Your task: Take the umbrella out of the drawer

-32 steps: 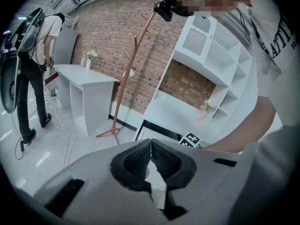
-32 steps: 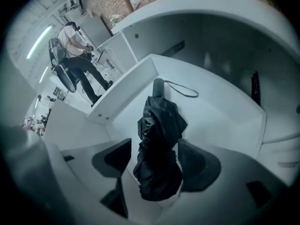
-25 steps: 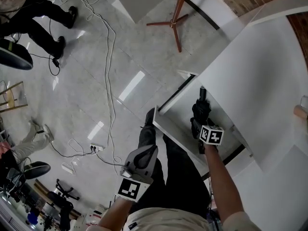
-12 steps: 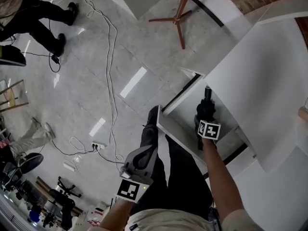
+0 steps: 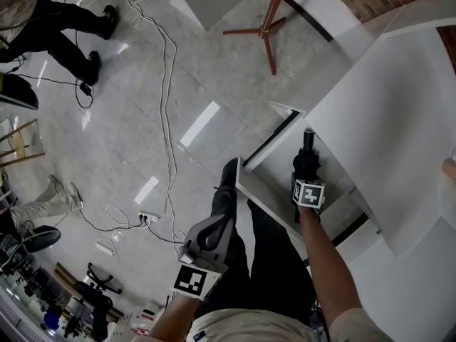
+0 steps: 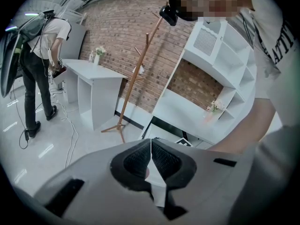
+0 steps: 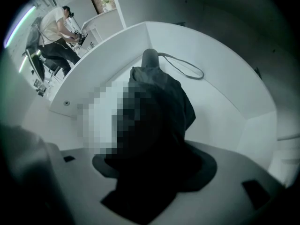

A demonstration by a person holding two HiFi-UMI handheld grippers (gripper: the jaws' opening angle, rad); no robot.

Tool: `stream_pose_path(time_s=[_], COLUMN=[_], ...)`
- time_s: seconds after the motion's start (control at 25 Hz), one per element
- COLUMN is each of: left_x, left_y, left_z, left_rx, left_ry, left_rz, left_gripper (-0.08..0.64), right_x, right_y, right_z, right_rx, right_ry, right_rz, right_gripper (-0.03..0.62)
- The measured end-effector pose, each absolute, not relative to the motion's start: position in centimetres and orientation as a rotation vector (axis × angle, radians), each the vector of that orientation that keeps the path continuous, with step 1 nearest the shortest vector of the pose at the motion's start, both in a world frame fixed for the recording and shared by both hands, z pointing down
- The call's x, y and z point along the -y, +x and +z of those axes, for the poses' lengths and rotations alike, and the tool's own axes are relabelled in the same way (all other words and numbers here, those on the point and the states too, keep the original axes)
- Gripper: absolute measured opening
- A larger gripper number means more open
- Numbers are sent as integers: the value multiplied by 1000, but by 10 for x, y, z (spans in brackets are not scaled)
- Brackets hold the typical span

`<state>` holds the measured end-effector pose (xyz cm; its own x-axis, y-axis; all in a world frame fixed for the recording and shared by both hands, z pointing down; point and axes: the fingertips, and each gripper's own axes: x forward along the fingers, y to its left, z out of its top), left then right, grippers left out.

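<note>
Right claw (image 5: 307, 166) points down into the drawer (image 7: 225, 111), jaws wide and closing round the black umbrella (image 7: 159, 102) lying inside. Left claw (image 6: 151, 149) hangs empty, jaws pinched together, above the floor (image 5: 142, 120).

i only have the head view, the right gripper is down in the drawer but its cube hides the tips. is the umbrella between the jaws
observer: yes. the right gripper view shows the folded black umbrella filling the gap of the right gripper, whose jaws are closing. i can't tell whether the pads press it.
operator: anything loose on it
observer: its strap lies in a loop on the drawer floor, past the handle end.
operator: and the other one
observer: the left gripper is shut, with nothing between its jaws.
</note>
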<state>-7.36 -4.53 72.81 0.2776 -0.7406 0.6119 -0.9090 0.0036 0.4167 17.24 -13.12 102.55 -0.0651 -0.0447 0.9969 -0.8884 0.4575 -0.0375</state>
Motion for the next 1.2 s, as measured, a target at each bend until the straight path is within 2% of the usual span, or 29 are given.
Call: stream_pose_path(time_s=[0.28,1.2], left_x=[44,52], left_y=[-80,-78], left_z=[714,639], left_rx=[1530,1537], left_ry=[1809,1999], left_rz=[275,286], left_gripper=[26,26], right_x=[127,115], right_y=[157,151], right_z=[1016,915], right_rx=[1597,1782], right_ry=[696,547], right_rz=[835,736], right_gripper=[276,276])
